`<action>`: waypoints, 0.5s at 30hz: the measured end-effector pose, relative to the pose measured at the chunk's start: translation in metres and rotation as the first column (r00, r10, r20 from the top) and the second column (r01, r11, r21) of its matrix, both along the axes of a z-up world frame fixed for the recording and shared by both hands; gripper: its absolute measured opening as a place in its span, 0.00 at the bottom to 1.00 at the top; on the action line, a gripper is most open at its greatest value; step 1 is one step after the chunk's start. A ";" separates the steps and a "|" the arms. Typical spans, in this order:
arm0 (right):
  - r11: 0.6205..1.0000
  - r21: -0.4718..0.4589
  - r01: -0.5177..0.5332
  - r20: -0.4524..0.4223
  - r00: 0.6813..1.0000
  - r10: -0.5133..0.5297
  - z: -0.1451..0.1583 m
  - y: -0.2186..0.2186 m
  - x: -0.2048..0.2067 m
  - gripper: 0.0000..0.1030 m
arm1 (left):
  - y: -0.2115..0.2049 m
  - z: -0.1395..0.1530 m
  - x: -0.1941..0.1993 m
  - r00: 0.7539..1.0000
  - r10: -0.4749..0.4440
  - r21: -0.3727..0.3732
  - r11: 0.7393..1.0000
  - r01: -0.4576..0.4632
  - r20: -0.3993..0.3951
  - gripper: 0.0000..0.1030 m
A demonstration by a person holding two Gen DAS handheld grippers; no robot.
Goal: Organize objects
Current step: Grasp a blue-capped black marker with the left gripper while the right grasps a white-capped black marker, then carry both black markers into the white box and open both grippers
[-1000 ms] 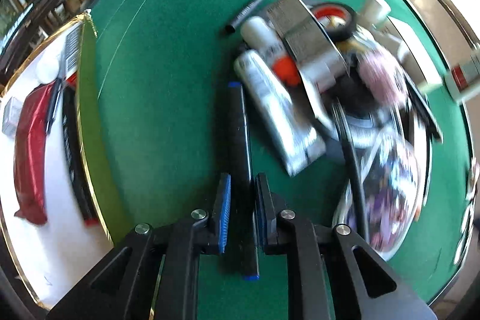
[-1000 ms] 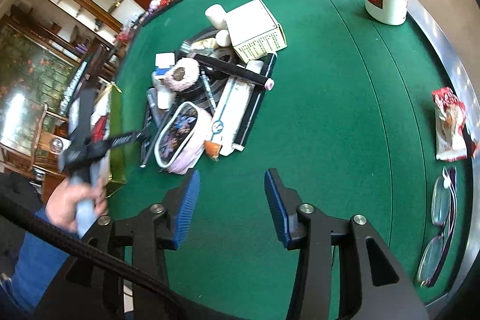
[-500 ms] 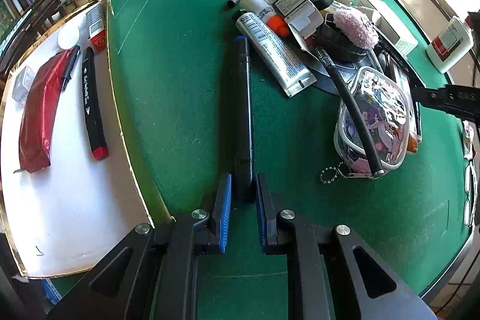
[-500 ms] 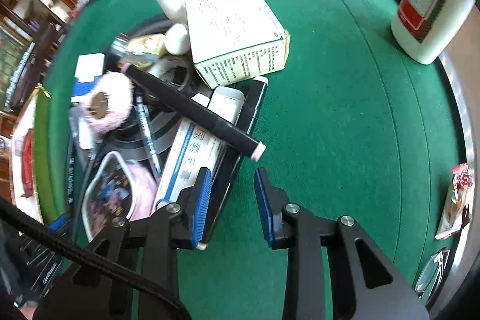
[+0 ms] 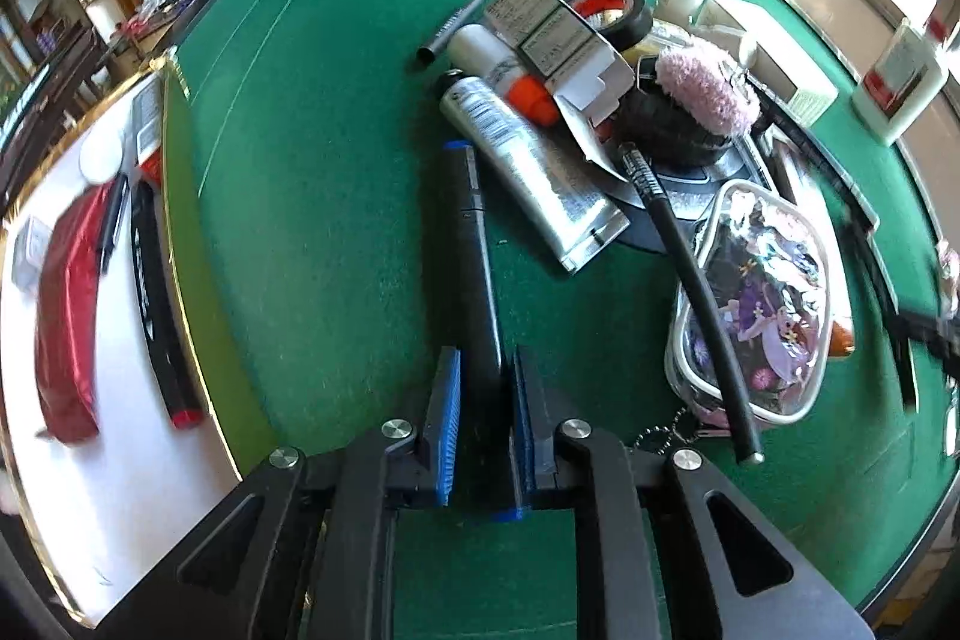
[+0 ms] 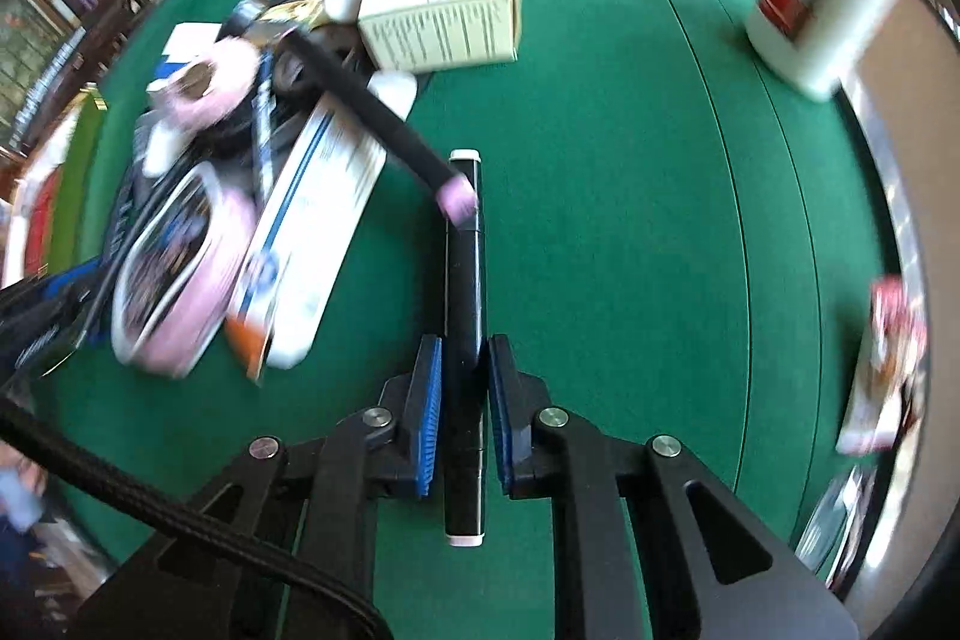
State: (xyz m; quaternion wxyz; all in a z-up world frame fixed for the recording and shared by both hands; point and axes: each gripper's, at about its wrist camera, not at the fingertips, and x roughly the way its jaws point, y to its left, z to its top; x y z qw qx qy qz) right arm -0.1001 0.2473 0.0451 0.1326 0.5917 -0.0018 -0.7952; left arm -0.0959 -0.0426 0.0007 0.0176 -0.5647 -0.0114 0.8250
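Clamped blue pads of the left gripper (image 5: 485,415) grasp a black marker with blue end caps (image 5: 467,244), which runs from between the jaws toward the far pile on the green felt table (image 5: 312,160); a white tray (image 5: 90,460) at the left already holds a red pouch (image 5: 63,316) and another black marker (image 5: 159,304). Judging from that, this marker is on its way to the tray, and the next move calls for carrying it left and laying it down beside the others. Seen from the right wrist, the right gripper (image 6: 463,403) has its pads closed on a black marker with white end caps (image 6: 465,292), lying lengthwise between the jaws at the right edge of the clutter; a pink-tipped black marker (image 6: 372,100) rests across its far end, so lifting probably needs a clean rise to slip free. Both held markers are slim, straight and glossy black.
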 end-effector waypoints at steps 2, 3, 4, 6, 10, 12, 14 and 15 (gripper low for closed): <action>0.999 -0.051 0.006 0.001 1.000 -0.006 0.007 0.012 0.025 0.12 | -0.001 0.001 0.009 1.000 0.011 0.059 0.998 -0.010 -0.002 0.11; 0.997 -0.081 0.010 0.001 1.000 -0.010 0.011 0.019 0.037 0.12 | -0.002 0.003 0.015 1.000 0.015 0.079 0.997 -0.015 -0.003 0.11; 0.995 -0.100 0.015 0.002 1.000 -0.015 0.012 0.024 0.046 0.12 | -0.003 0.008 0.021 1.000 0.014 0.100 0.995 -0.013 -0.010 0.11; 0.989 -0.142 0.033 0.014 0.999 -0.031 0.015 0.035 0.066 0.12 | -0.001 0.018 0.035 0.999 0.009 0.124 0.992 -0.005 -0.031 0.11; 0.979 -0.199 0.051 0.034 0.998 -0.045 0.009 0.047 0.087 0.12 | 0.004 0.031 0.054 0.999 0.011 0.165 0.986 -0.002 -0.053 0.11; 0.976 -0.213 0.045 0.039 0.999 -0.037 0.011 0.045 0.092 0.12 | 0.000 0.031 0.069 0.999 -0.001 0.163 0.987 0.007 -0.040 0.11; 0.978 -0.207 0.038 0.042 0.999 -0.030 0.008 0.043 0.096 0.12 | 0.009 0.027 0.066 1.000 -0.009 0.147 0.989 0.013 -0.029 0.11; 0.979 -0.202 0.032 0.048 0.999 -0.023 0.002 0.040 0.098 0.12 | 0.009 0.025 0.070 1.000 -0.013 0.142 0.990 0.015 -0.021 0.11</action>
